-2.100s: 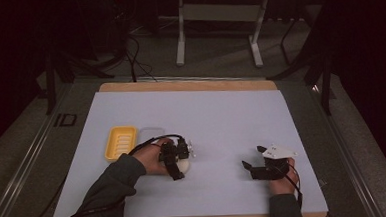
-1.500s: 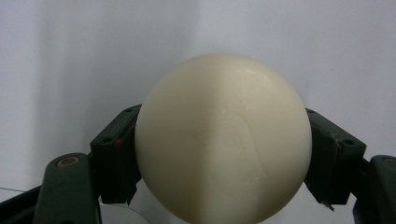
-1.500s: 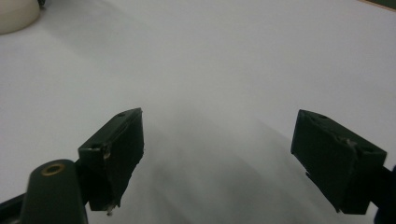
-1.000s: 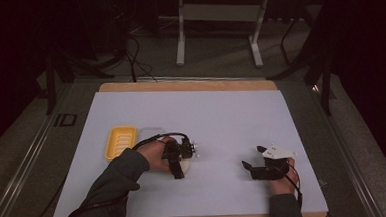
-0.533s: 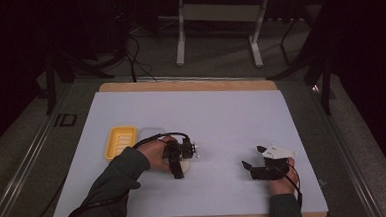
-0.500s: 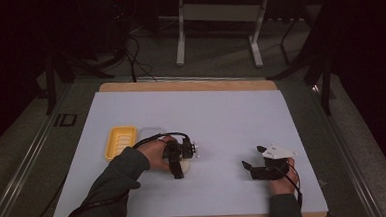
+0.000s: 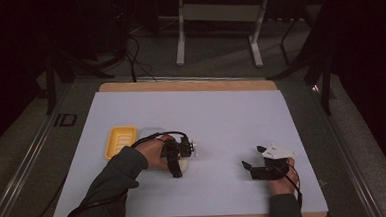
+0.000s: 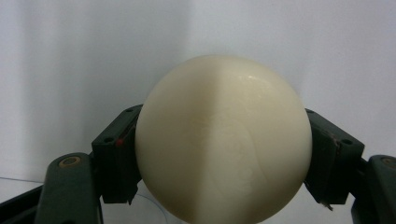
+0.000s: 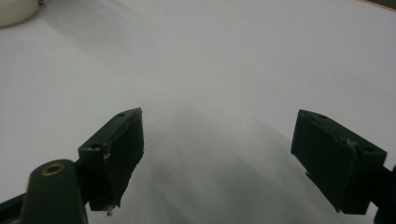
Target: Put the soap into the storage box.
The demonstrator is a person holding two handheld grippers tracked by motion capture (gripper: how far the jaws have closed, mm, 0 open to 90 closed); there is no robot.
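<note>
Left gripper (image 7: 180, 162): its jaws are closed on the cream ball (image 8: 223, 139), one pad on each side.
Ball: it is on the white sheet (image 7: 221, 117), near the yellow tray (image 7: 119, 141).
Right gripper (image 9: 217, 158): its jaws are wide apart, nothing is between them; it rests on the sheet, well apart from the ball.

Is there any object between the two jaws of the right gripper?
No, in the right gripper view the right gripper stands open with just the white table surface between its jaws.
</note>
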